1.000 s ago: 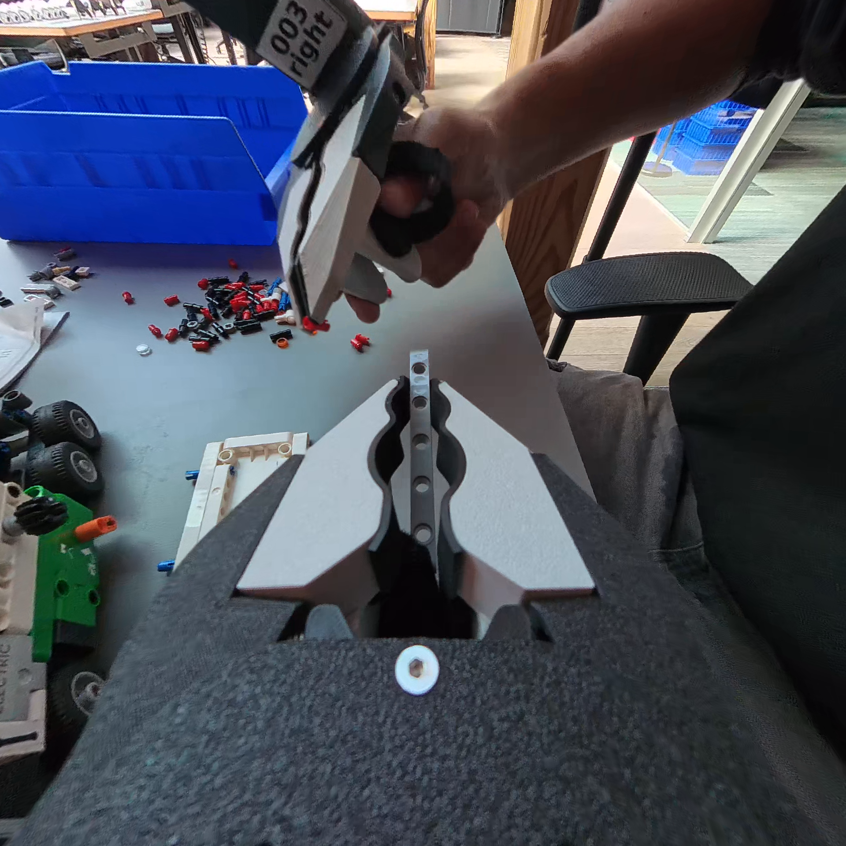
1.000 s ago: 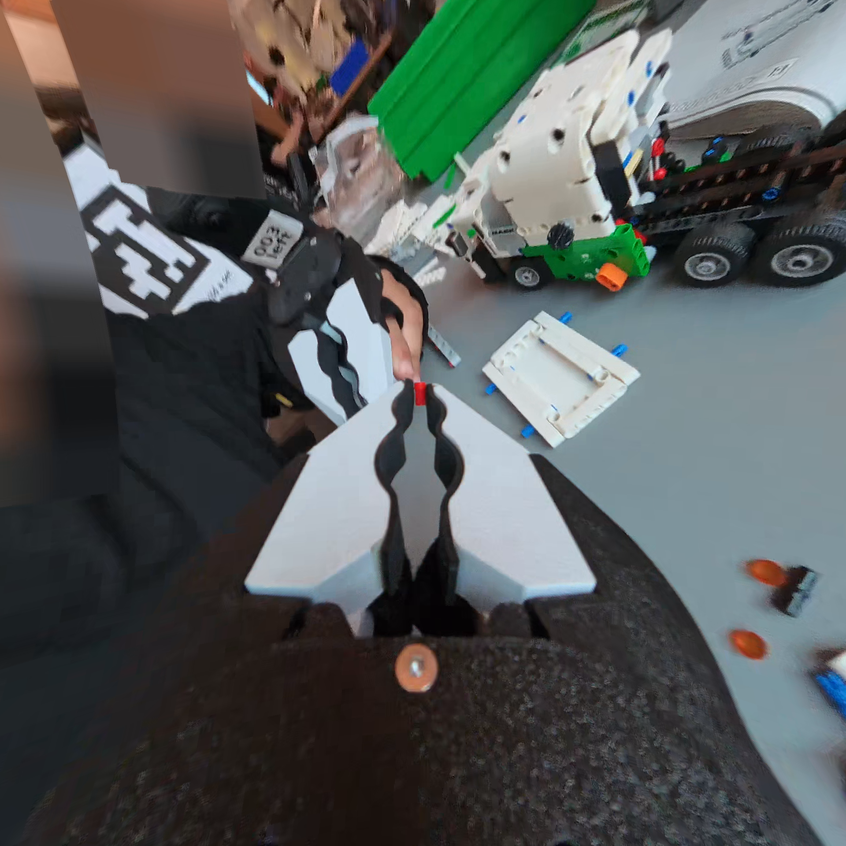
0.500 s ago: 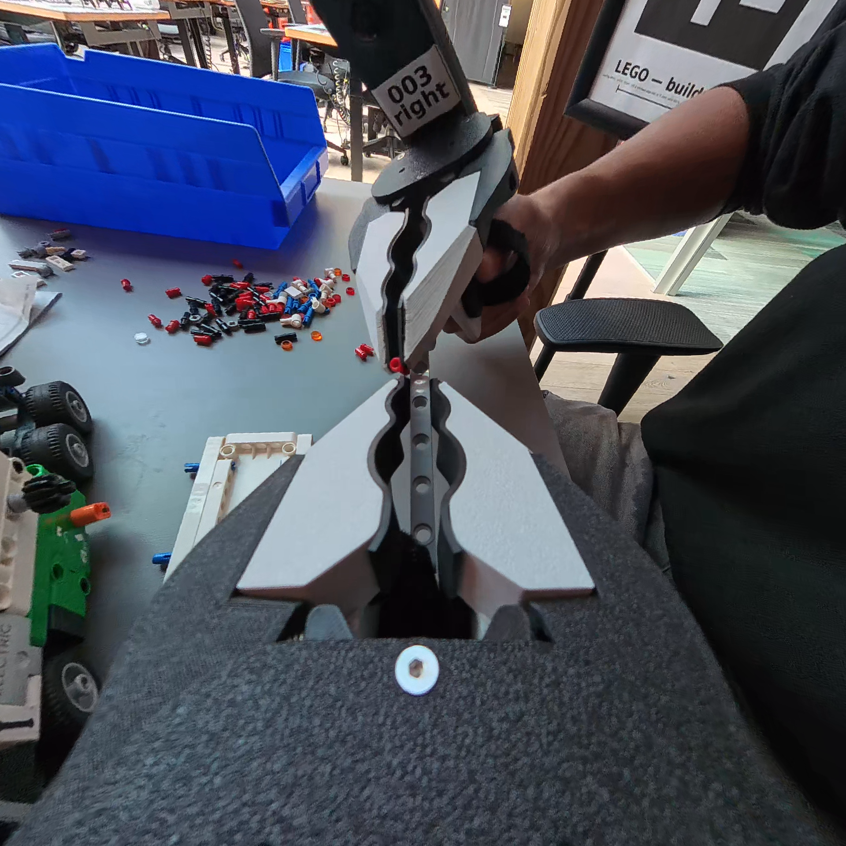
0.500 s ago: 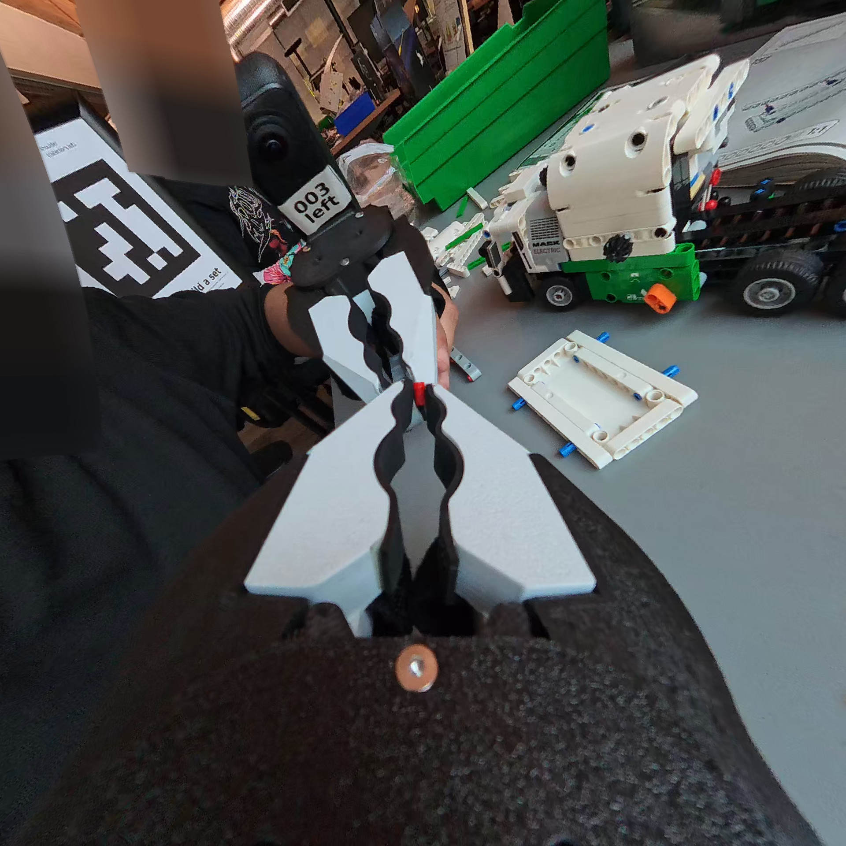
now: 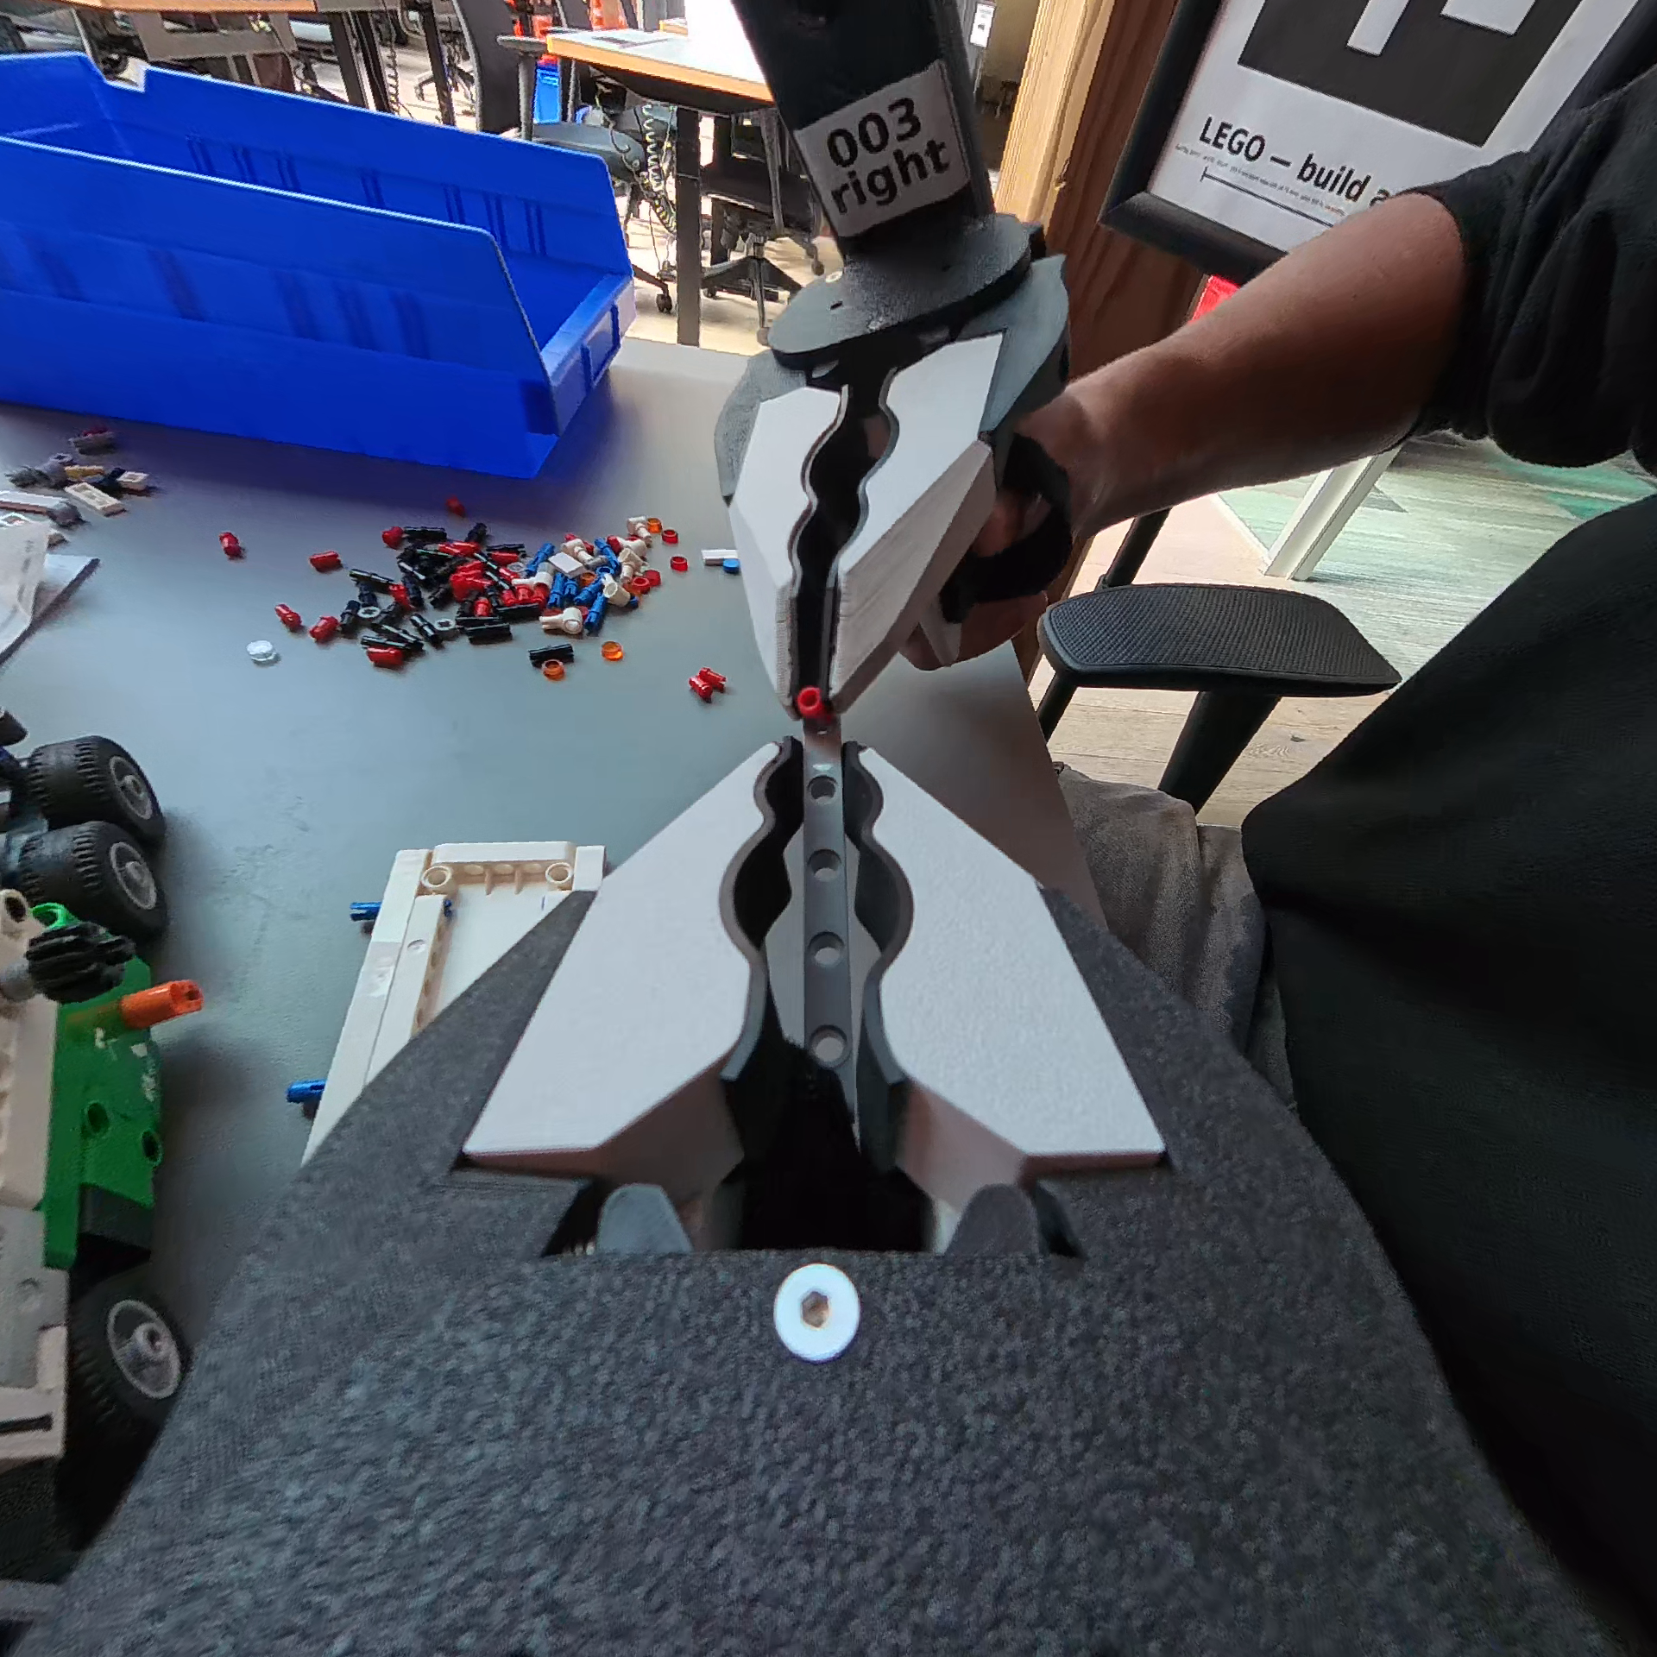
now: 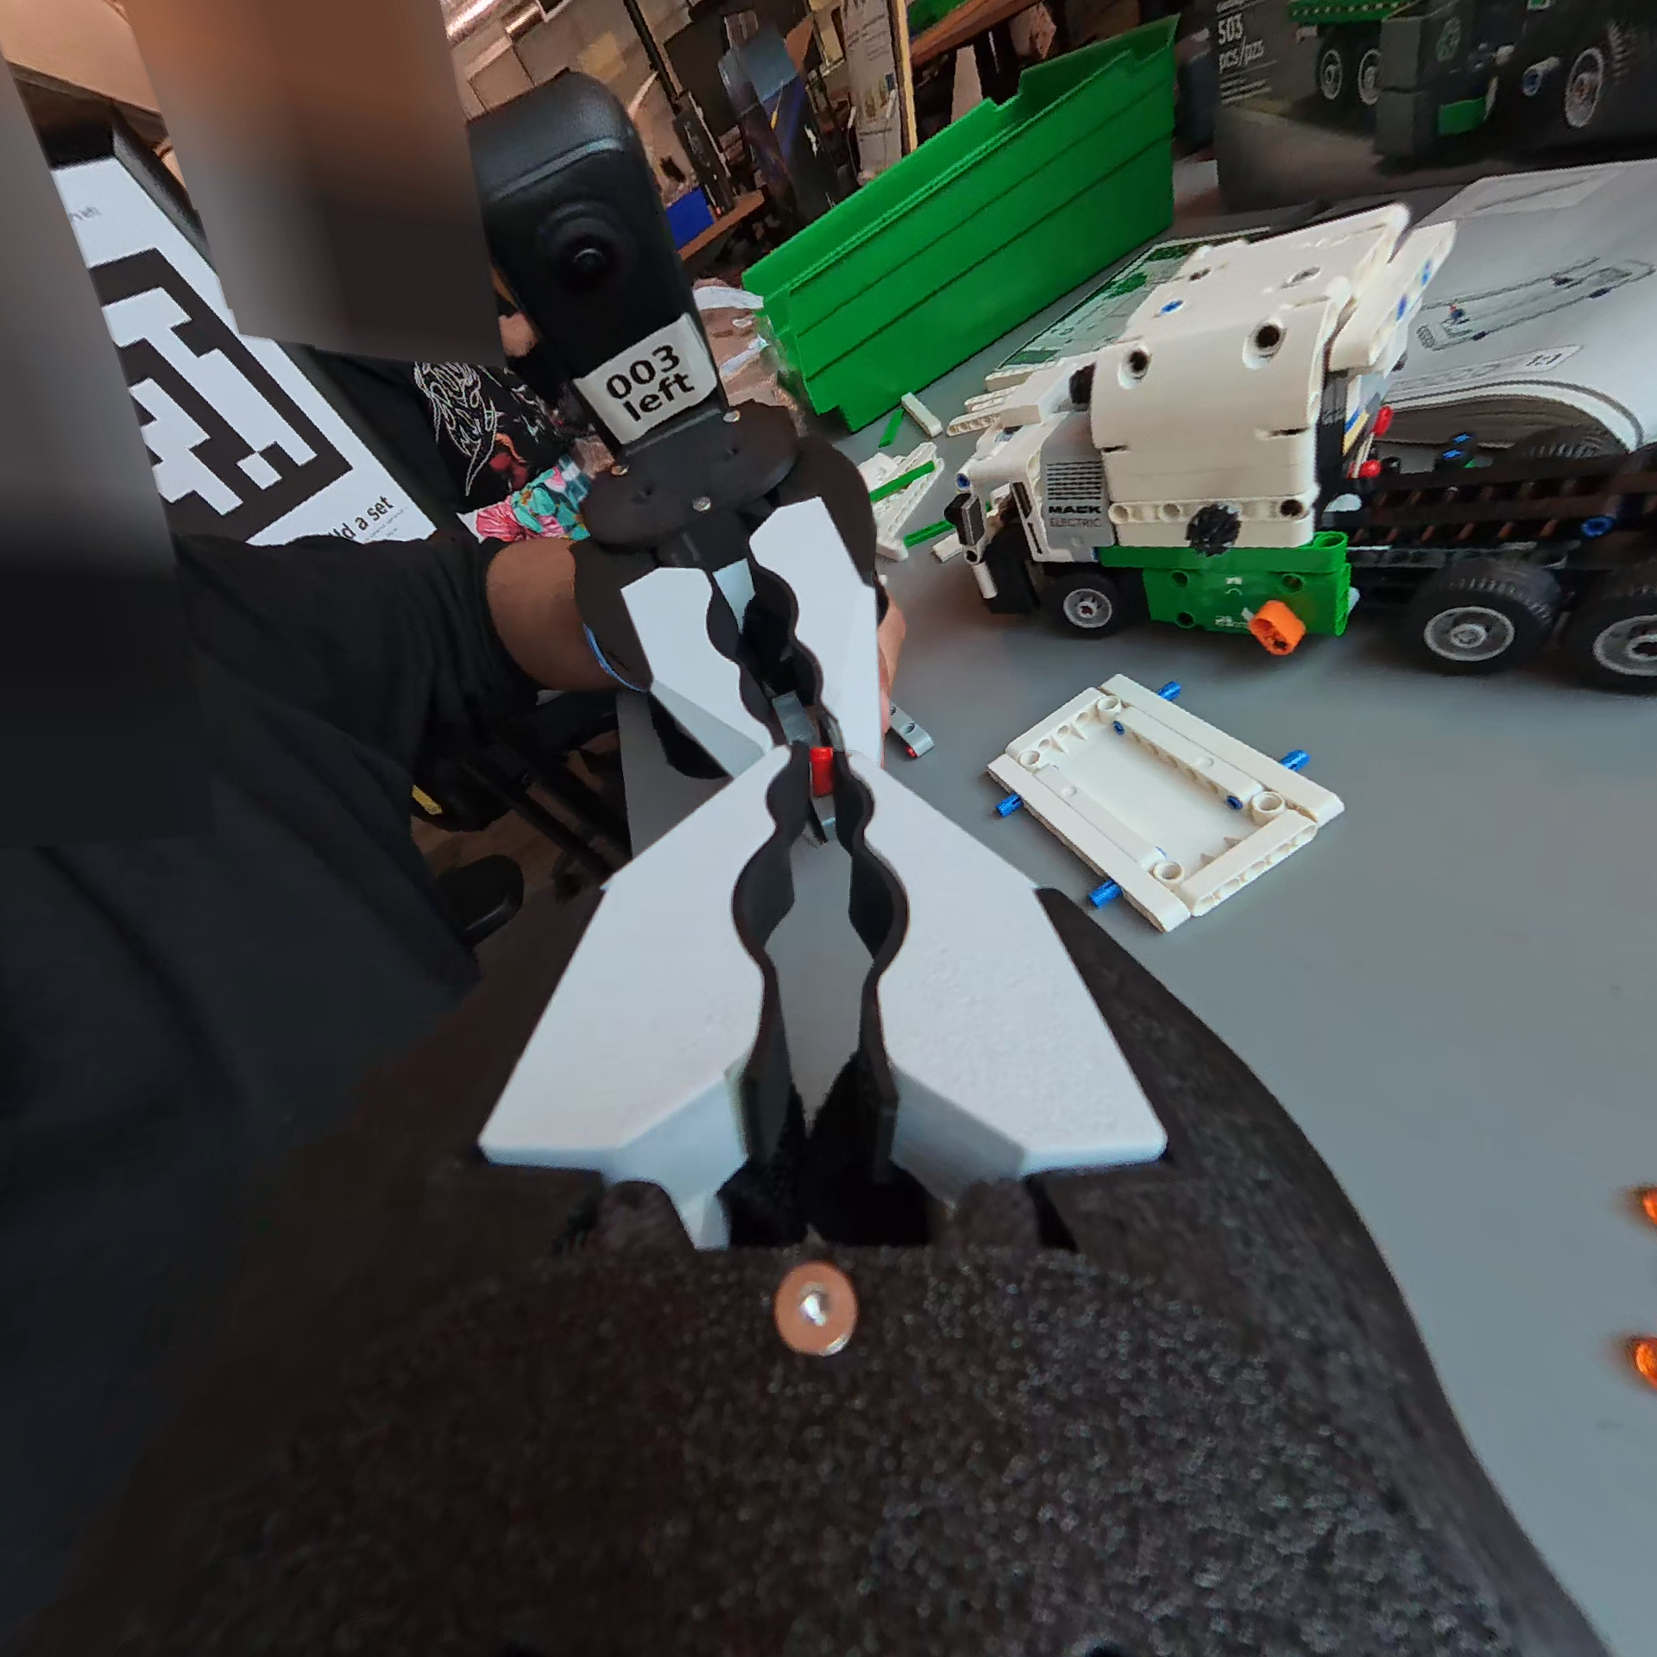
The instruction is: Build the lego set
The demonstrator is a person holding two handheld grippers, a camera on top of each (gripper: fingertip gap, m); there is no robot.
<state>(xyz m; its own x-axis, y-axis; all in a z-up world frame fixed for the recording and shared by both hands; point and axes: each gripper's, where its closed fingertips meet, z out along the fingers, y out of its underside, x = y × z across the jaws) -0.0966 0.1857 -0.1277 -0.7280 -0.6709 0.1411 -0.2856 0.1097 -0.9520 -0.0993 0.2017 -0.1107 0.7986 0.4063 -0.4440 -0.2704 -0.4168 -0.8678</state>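
Note:
My left gripper (image 5: 820, 758) is shut on a long grey beam with holes (image 5: 827, 906), held above the table's near right edge. My right gripper (image 6: 820, 762) is shut on a small red pin (image 6: 819, 769). In the left wrist view the right gripper (image 5: 814, 704) comes down from above, and the red pin (image 5: 811, 701) sits right at the beam's far end. In the right wrist view the left gripper (image 6: 802, 731) faces mine tip to tip, with the grey beam (image 6: 793, 717) between its fingers. Whether the pin is in a hole I cannot tell.
A white panel with blue pins (image 6: 1166, 798) lies flat on the grey table (image 6: 1345, 1031). A white and green truck (image 6: 1210, 484) stands behind it. A pile of small red, black and blue pins (image 5: 502, 583) lies before a blue bin (image 5: 296, 269). A green bin (image 6: 968, 251) stands at the back. The grippers are tip to tip, or close to it.
My right gripper has carried the red pin from over the pin pile across to the tip of the grey beam. The two grippers now meet tip to tip.

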